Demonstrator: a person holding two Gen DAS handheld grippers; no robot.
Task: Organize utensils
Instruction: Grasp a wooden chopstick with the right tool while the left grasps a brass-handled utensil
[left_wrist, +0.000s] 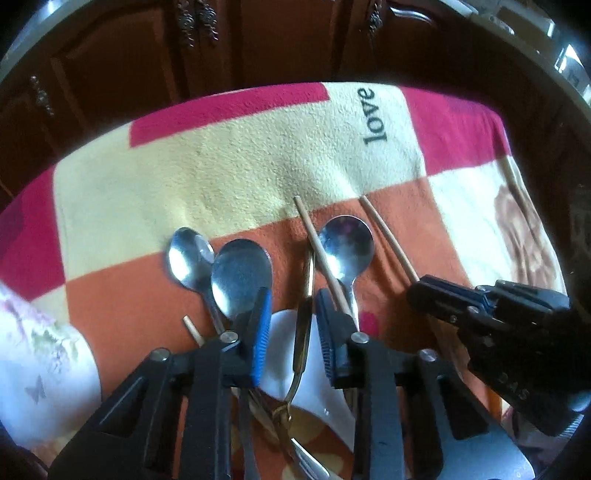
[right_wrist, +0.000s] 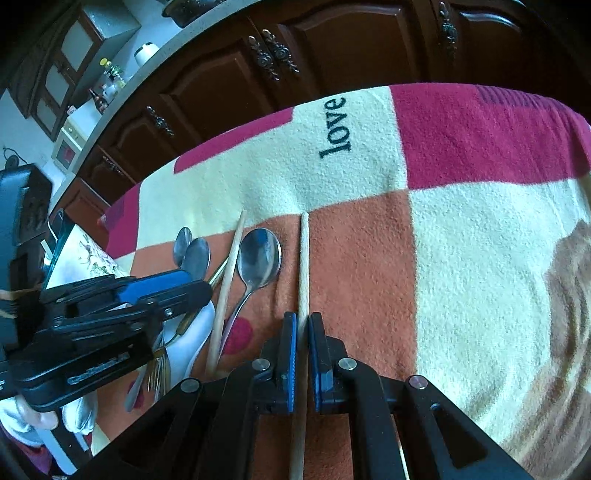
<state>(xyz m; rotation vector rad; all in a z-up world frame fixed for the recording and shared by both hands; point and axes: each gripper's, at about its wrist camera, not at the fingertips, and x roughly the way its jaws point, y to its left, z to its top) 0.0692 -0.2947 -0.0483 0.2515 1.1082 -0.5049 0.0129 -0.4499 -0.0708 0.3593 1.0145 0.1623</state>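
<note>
Steel spoons (left_wrist: 236, 280) crowd left claw (left_wrist: 291, 325) — chopsticks (left_wrist: 320, 254) beside.

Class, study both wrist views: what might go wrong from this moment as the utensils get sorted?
1. The right hand-held gripper straddles one chopstick with narrow gaps; it may roll away.
2. The left hand-held gripper sits over a crowded pile; it may catch the gold utensil and nudge the spoon.

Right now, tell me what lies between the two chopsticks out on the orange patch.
A steel spoon lies between the left chopstick and the right chopstick, bowl facing up. Both wrist views show it. The right gripper straddles the right chopstick.
</note>
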